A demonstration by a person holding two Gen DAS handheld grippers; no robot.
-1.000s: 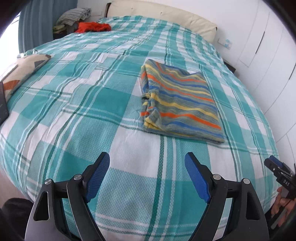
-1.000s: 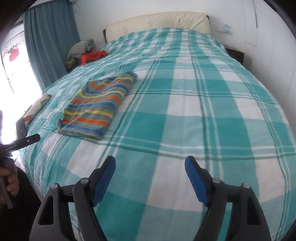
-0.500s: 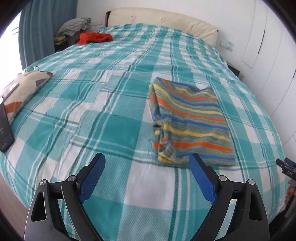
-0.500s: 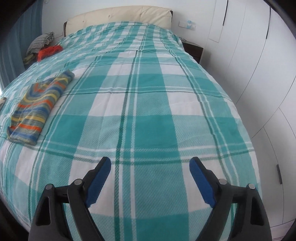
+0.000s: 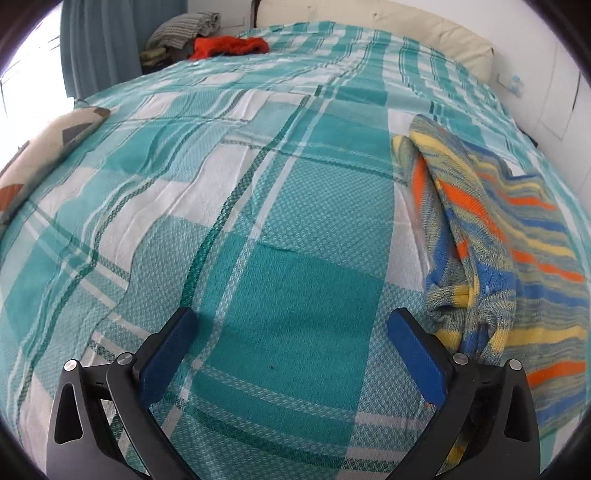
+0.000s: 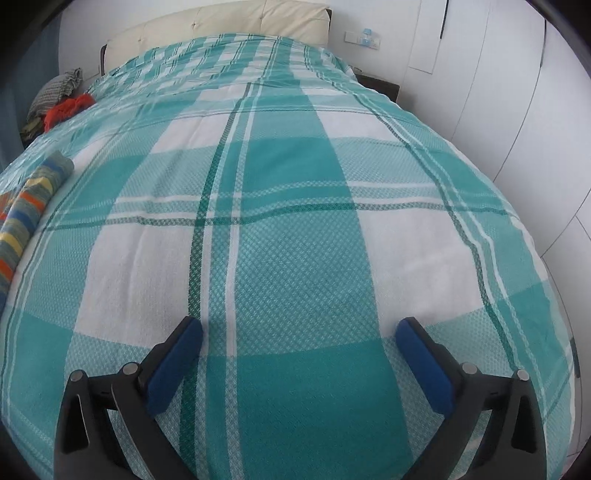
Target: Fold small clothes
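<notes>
A folded striped garment (image 5: 509, 251) in blue, yellow, orange and grey lies on the teal plaid bedspread (image 5: 258, 206). In the left wrist view it is at the right, just beyond the right fingertip. My left gripper (image 5: 291, 328) hovers low over bare bedspread, its jaws opening wide with nothing between them. In the right wrist view the striped garment (image 6: 26, 206) shows only at the far left edge. My right gripper (image 6: 301, 338) hangs over bare bedspread (image 6: 295, 221), jaws opening wide and empty.
A red garment (image 5: 229, 46) and a pile of grey and green clothes (image 5: 181, 33) lie at the far left by the curtain. A patterned cushion (image 5: 48, 147) sits at the bed's left edge. White wardrobe doors (image 6: 517, 110) run along the right side.
Both grippers have dropped closer to the bed and their jaws have widened. The left view shifted left, so the garment moved from centre to right. The right view swung right, leaving the garment at its edge.
</notes>
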